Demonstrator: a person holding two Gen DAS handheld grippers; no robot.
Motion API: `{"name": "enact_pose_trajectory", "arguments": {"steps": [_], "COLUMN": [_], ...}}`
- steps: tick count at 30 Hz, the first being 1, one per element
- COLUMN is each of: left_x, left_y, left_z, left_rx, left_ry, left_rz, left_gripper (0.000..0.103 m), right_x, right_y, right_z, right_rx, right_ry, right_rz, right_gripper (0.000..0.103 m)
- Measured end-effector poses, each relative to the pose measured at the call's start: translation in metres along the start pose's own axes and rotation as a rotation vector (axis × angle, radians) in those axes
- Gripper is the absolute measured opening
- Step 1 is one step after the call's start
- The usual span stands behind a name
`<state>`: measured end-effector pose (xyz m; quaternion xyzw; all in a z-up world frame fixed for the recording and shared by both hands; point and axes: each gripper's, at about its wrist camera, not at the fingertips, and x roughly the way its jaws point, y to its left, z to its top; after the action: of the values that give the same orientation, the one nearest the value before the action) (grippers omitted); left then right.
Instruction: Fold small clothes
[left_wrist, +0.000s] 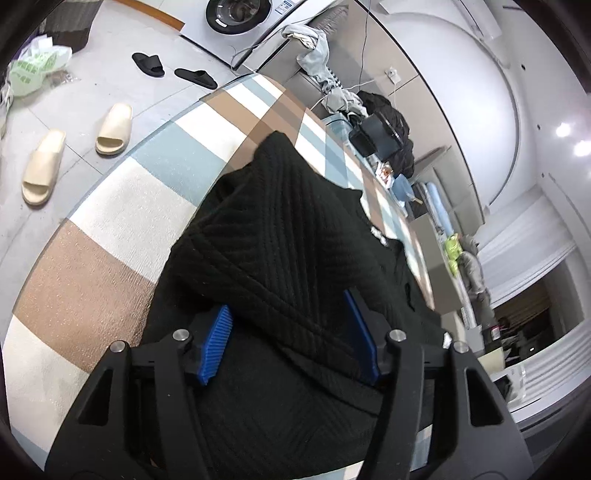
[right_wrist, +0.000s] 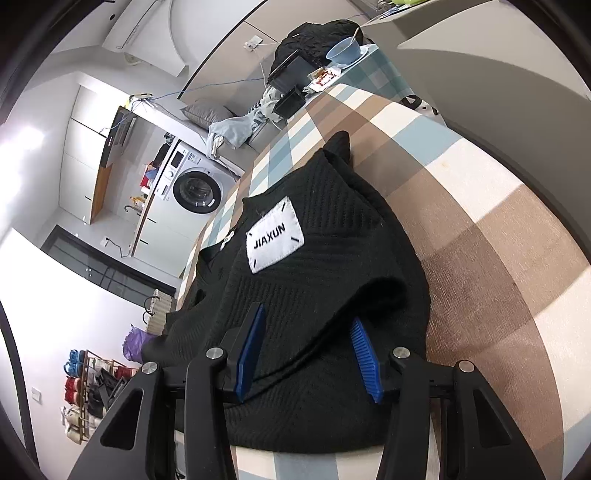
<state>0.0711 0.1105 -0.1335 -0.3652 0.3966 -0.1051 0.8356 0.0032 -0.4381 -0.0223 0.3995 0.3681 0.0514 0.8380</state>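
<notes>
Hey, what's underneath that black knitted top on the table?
The black knitted top lies on a checked tablecloth in brown, cream and blue, which shows all around it. Whatever sits directly beneath the folded knit is covered and cannot be seen.

The black sweater (left_wrist: 280, 236) covers the tips of the left gripper's blue pads (left_wrist: 216, 343) and hides the tablecloth (left_wrist: 110, 229) beneath. Items on the far shelf (right_wrist: 88, 391) are too small to identify. The washing machine (left_wrist: 236, 14) is cropped at the top edge.

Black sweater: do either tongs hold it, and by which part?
Cannot be told. A raised fold of the black sweater lies between both tongs' blue pads, but pad contact is unclear.
</notes>
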Motion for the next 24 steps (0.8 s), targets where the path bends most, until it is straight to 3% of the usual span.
{"name": "enact_pose_trajectory", "arguments": {"steps": [24], "left_x": [-0.015], "left_y": [-0.040], "left_z": [0.019], "left_rx": [0.136], "left_ry": [-0.059], "left_rz": [-0.049], "left_gripper": [0.055], "right_x": [0.002], "right_y": [0.012], "right_z": [-0.010], "right_rx": [-0.057], "right_ry": [0.045], "right_rz": [-0.002], "right_gripper": [0.048]}}
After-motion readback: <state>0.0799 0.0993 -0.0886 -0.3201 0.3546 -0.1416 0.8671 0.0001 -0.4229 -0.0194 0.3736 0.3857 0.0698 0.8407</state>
